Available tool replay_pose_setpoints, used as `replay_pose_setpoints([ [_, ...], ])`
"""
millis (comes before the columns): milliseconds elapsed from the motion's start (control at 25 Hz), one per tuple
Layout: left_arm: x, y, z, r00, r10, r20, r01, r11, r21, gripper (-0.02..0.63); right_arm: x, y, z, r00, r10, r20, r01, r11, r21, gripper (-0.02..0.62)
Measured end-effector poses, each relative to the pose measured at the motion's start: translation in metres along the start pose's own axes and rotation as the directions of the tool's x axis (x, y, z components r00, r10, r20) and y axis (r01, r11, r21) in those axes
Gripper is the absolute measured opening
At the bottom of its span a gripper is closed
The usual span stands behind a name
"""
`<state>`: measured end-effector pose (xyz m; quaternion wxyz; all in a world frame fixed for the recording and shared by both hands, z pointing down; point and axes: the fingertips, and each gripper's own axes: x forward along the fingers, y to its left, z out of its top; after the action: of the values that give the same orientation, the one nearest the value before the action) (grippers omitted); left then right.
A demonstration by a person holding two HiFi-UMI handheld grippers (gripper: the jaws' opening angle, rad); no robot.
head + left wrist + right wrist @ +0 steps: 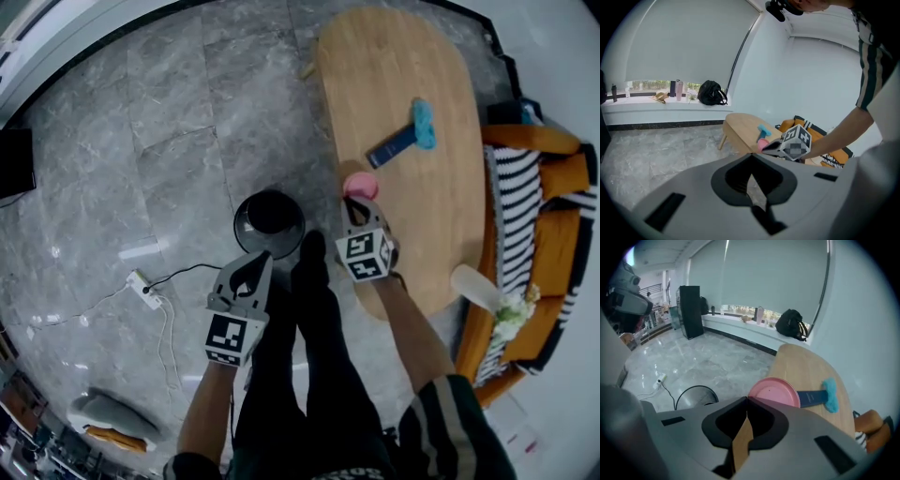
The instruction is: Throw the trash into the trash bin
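With right gripper (356, 204) clamped on the rim of the thin pink round disc (361, 184), at the near left edge of the oval wooden table (394, 103), swing left, centre over the black round floor bin (270, 223), then release. Steer shut, empty left gripper (251, 270) clear.

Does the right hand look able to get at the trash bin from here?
Probably yes. The right tongs, shut on the pink plate, hang at the edge of the table, and the open trash bin stands close beside them, nothing between.
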<state>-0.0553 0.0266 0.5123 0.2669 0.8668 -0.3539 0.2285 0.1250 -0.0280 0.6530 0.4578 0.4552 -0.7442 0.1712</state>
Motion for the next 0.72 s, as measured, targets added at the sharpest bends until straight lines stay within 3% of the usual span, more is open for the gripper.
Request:
replay_pose_setpoints([
  [200, -0.026, 0.032, -0.017, 0.998, 0.061, 0.014, -0.061, 0.998, -0.033, 0.000, 0.013, 0.072, 0.037, 0.993, 0.107, 0.051, -0.103, 0.992, -0.075, 0.006],
  [360, -0.045, 0.050, -0.031, 0.994, 0.104, 0.018, -0.102, 0.993, -0.065, 0.000, 0.027, 0.127, 0.044, 0.983, 0.182, 0.028, -0.178, 0.977, -0.116, 0.006],
  [720, -0.063, 0.083, -0.070, 0.984, 0.176, 0.016, -0.173, 0.978, -0.118, 0.000, 0.079, 0.232, -0.011, 0.940, 0.317, -0.128, -0.336, 0.924, -0.182, 0.006],
])
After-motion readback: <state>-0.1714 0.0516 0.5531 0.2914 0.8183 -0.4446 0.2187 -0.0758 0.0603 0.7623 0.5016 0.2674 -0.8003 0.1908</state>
